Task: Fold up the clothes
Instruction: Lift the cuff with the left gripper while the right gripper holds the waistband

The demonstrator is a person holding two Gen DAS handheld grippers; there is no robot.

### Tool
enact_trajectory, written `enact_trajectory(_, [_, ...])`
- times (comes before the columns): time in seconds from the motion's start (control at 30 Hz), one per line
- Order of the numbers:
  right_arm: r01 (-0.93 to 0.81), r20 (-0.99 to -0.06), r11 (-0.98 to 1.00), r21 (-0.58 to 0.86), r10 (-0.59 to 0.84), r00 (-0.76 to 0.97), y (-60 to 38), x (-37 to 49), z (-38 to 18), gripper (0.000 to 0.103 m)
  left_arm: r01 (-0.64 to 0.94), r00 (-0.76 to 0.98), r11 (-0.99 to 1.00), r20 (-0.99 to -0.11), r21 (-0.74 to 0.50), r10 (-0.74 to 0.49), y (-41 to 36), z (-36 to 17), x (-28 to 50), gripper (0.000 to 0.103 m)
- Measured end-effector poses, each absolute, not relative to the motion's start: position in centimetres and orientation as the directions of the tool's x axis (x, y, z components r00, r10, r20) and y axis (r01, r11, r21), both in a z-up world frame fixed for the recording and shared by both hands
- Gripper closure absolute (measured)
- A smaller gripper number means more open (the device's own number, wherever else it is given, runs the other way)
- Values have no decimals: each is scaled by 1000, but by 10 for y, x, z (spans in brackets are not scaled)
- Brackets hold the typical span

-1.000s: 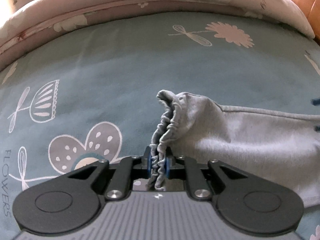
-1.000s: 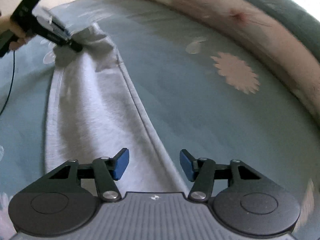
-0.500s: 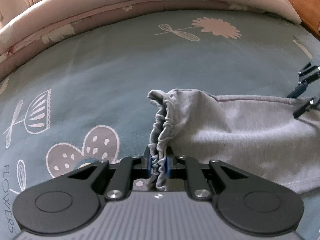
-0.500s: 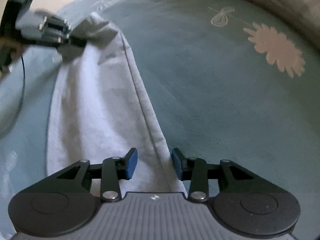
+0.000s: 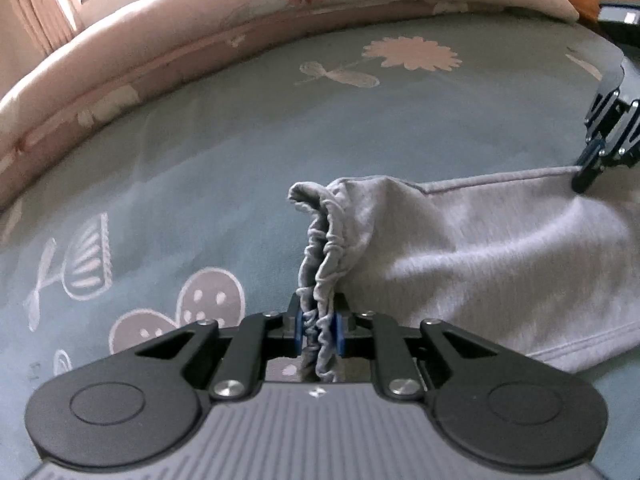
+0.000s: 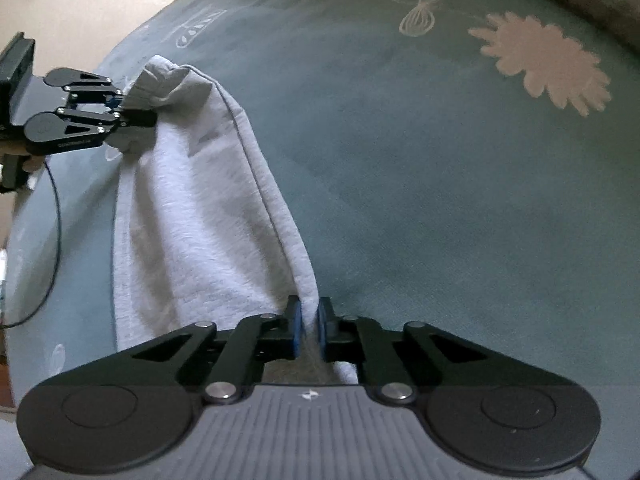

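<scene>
Grey jersey fills my left wrist view: the garment (image 5: 480, 248) lies on the teal bedsheet (image 5: 240, 152) with its long axis running from the gathered elastic waistband (image 5: 324, 248) near my fingers out toward the right edge of the picture. My left gripper (image 5: 319, 330) is clamped on that waistband, the blue pads (image 5: 298, 330) pressing the ruched fabric from both sides, and the band stands up from the pads in a bunched ridge. Far right, I see my right gripper (image 5: 586, 174) pinching the garment's upper seamed edge. A pink floral quilt (image 5: 200, 32) rises beyond the sheet.

From the right wrist view, the same garment (image 6: 192, 220) stretches away from me, its long axis running from my fingers at the bottom centre up and to the left, waistband end farthest off. My right gripper (image 6: 308, 326) is closed tight on the seamed edge, which rises into a thin fold between the blue pads (image 6: 295, 326). The cloth hangs slightly lifted along that edge and lies flatter on the sheet (image 6: 440, 180) to the left. At upper left my left gripper (image 6: 124, 110) grips the bunched waistband (image 6: 160, 80), a hand (image 6: 24, 160) behind it, a thin black cable (image 6: 56, 216) looping below.
</scene>
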State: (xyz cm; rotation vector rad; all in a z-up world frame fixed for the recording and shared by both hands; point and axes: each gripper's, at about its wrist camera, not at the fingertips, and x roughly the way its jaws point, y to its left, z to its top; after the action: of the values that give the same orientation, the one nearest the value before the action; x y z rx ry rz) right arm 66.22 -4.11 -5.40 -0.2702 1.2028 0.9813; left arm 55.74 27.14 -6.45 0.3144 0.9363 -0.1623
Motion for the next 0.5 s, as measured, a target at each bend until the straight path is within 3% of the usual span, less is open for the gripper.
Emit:
enact_trajectory(0.37, [-767, -861, 635, 95, 439, 258, -50, 651, -14, 95, 244, 725, 949, -687, 200, -42, 258, -18, 575, 89])
enact_trajectory(0.5, [-715, -869, 696, 67, 393, 301, -55, 663, -27, 89, 202, 661, 964, -751, 172, -4, 262, -39, 600, 82])
